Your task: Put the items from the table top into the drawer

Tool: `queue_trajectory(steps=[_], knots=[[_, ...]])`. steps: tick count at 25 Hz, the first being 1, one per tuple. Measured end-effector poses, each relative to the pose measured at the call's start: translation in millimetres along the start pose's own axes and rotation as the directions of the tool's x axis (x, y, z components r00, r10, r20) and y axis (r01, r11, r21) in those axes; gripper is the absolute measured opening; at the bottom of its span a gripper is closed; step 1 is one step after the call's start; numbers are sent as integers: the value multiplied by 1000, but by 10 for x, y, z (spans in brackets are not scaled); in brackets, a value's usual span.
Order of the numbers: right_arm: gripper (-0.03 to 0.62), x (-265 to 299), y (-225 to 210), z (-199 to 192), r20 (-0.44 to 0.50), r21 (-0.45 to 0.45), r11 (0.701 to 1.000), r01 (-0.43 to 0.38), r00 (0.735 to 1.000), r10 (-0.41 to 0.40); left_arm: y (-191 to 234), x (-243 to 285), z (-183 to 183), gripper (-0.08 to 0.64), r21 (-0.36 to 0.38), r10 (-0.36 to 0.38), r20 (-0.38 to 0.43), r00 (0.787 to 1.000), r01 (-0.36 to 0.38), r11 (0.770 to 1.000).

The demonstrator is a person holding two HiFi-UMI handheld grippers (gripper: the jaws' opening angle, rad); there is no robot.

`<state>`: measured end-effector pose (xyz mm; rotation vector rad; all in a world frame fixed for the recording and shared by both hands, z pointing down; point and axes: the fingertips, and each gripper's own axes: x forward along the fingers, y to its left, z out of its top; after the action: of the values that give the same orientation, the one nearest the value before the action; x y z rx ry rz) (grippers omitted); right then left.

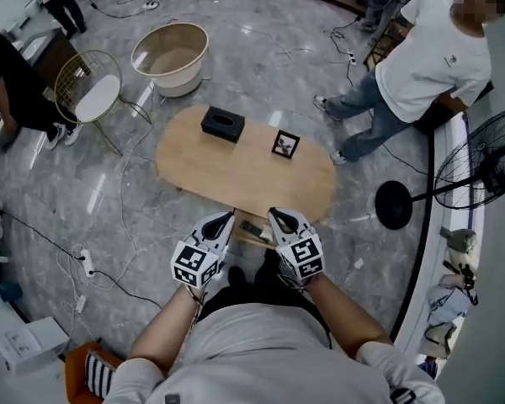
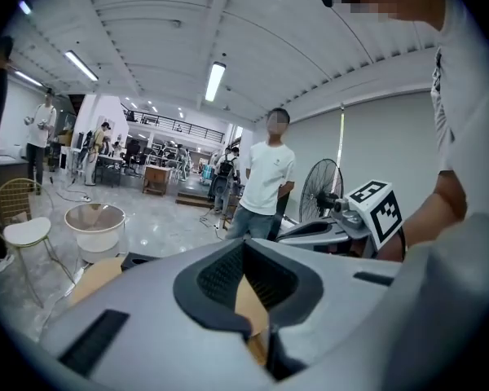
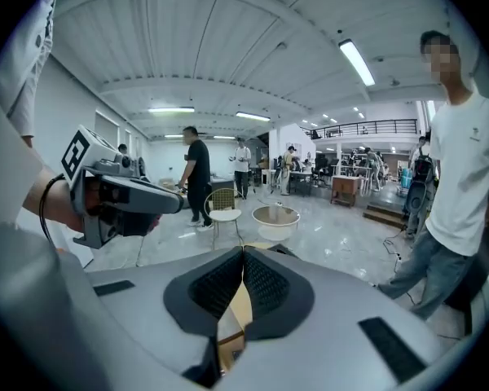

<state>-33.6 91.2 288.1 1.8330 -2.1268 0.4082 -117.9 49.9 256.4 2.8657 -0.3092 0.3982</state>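
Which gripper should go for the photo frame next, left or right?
Right, probably. The photo frame stands on the right half of the table, straight ahead of the right gripper; the left gripper faces the black box. Both are empty.

A large open lab or studio hall: grey marble floor [image 1: 261, 66] with loose cables [image 1: 42, 238], ceiling strip lights [image 3: 356, 61], a mezzanine railing [image 3: 367, 126], a standing fan [image 1: 488, 162], people [image 3: 197, 173] working about.

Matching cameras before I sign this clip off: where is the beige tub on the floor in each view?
Head view: beige tub, upper left, beyond the table.
Left gripper view: left side, mid-height.
Right gripper view: centre, just above the jaws.
Shared landmark: the wire chair standing next to it.
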Motion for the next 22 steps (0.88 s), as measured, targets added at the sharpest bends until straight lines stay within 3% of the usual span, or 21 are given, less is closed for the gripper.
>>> queue_trajectory(steps=[9,22], knots=[[28,-409,423,740,119,-56,998,-7,993,14,-277,-532,561,9,43,-27,82,996,24,999],[28,-1075,416,954,179,-86,996,-5,984,21,-754,-649,801,9,67,-51,112,992,43,997]])
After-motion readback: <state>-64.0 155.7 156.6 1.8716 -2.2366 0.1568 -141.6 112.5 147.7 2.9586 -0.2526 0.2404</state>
